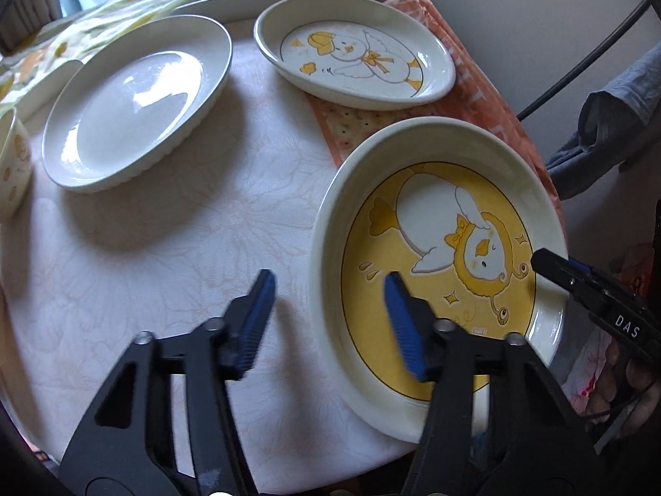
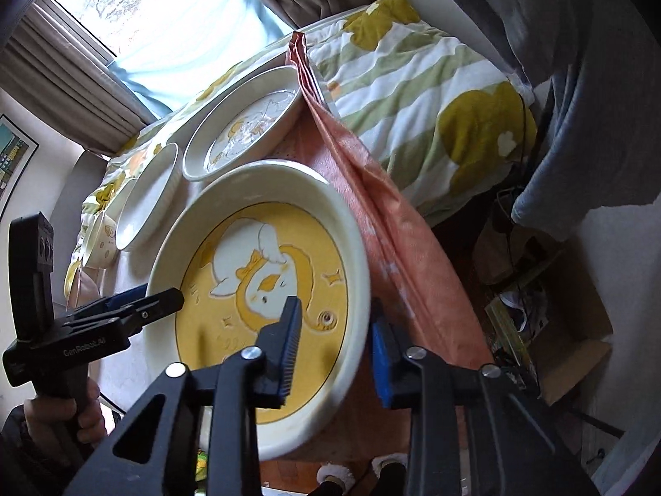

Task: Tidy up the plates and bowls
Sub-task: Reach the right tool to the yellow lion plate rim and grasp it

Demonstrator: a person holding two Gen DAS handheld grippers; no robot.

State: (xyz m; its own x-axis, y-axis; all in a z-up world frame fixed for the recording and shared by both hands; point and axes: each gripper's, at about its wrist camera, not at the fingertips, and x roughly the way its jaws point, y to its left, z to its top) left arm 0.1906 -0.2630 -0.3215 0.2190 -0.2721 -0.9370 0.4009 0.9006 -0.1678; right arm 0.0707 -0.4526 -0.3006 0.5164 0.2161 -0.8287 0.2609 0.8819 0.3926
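Straddling opposite rims of the yellow plate (image 1: pixel 438 273) at the table (image 1: pixel 173 248) edge: left gripper (image 1: pixel 330 301) and right gripper (image 2: pixel 334 330), one finger inside, one outside, apparently to lift it level. Pad contact unclear in both views.

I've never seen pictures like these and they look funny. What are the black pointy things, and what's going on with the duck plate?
A person holds a pinching tool, called a gripper, in each hand. A small camera on each looks along its two fingers. One picture comes from the left gripper, the other from the right gripper. On the table lie a yellow duck plate, a plain white plate, an oval duck dish and a small bowl. Each gripper has the yellow plate's rim between its fingers, on opposite sides. The left isn't pinching yet; the right I can't tell.
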